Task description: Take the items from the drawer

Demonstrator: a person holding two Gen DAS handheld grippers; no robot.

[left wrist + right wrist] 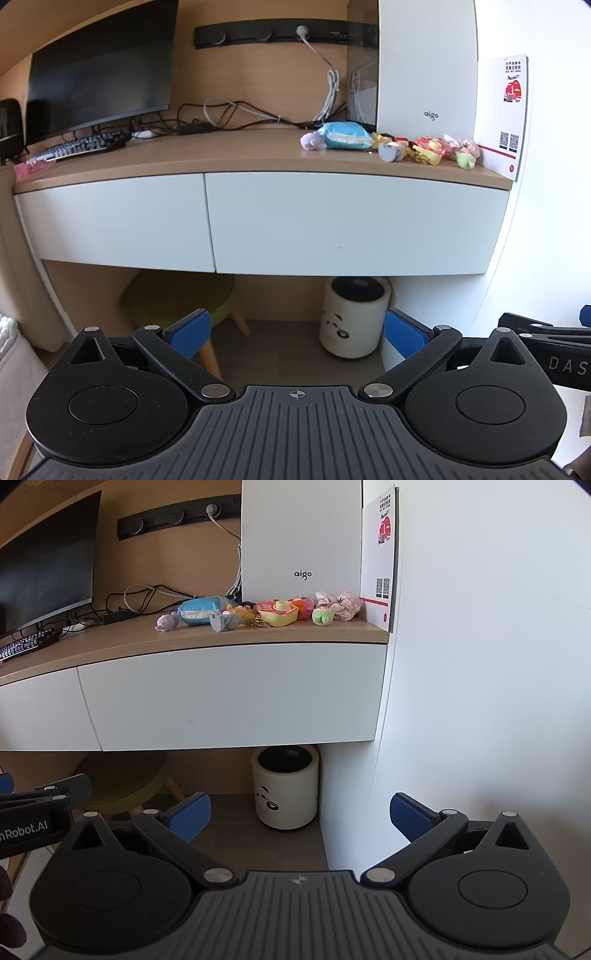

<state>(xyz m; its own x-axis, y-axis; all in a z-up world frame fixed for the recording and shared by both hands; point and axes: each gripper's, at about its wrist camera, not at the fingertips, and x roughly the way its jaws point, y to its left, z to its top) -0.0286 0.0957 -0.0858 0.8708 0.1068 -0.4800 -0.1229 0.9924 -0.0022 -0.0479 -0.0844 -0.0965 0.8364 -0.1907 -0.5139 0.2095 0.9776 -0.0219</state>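
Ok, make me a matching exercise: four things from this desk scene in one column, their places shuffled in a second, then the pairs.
Things:
1. Toys
2. Bin
3. Monitor
4. Stool

Places:
A. under the desk, right end by the wall
B. desktop, left side
C. desktop, right end
D. under the desk, left of the bin

Pairs: 1-C, 2-A, 3-B, 4-D
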